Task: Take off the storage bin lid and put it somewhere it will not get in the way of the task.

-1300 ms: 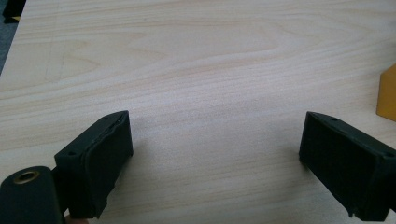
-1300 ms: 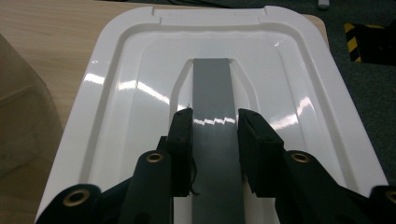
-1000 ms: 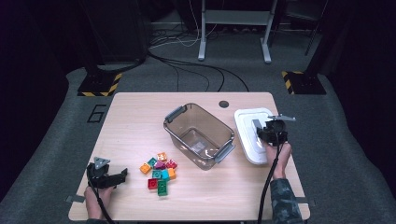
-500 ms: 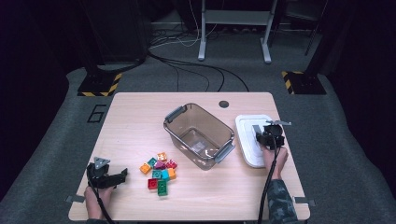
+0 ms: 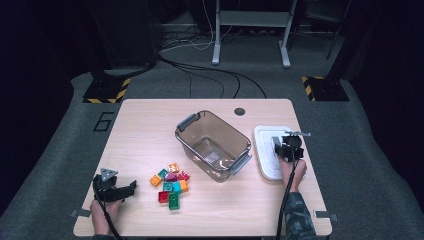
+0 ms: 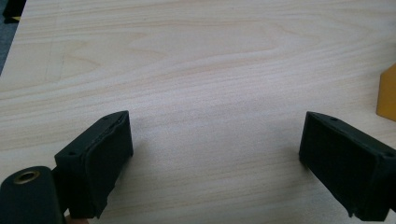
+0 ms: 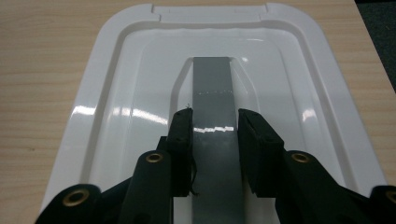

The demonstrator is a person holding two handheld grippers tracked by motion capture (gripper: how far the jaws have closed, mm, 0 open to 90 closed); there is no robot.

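Nearest us, our left gripper (image 5: 116,189) sat low on the table (image 5: 150,120), jaws wide apart with bare wood between them, an orange block (image 6: 387,93) just off to its side. The blocks (image 5: 171,184) lay in a heap between it and the bin (image 5: 212,145). On the right, our right gripper (image 5: 286,148) was clamped on the lid (image 5: 265,150), pads (image 7: 182,135) squeezing its grey handle (image 7: 212,93); the lid lay flat just beside the bin.

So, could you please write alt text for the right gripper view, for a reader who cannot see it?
The right claw is shut on the grey handle that runs down the middle of a white lid. The lid lies flat on a wooden table.
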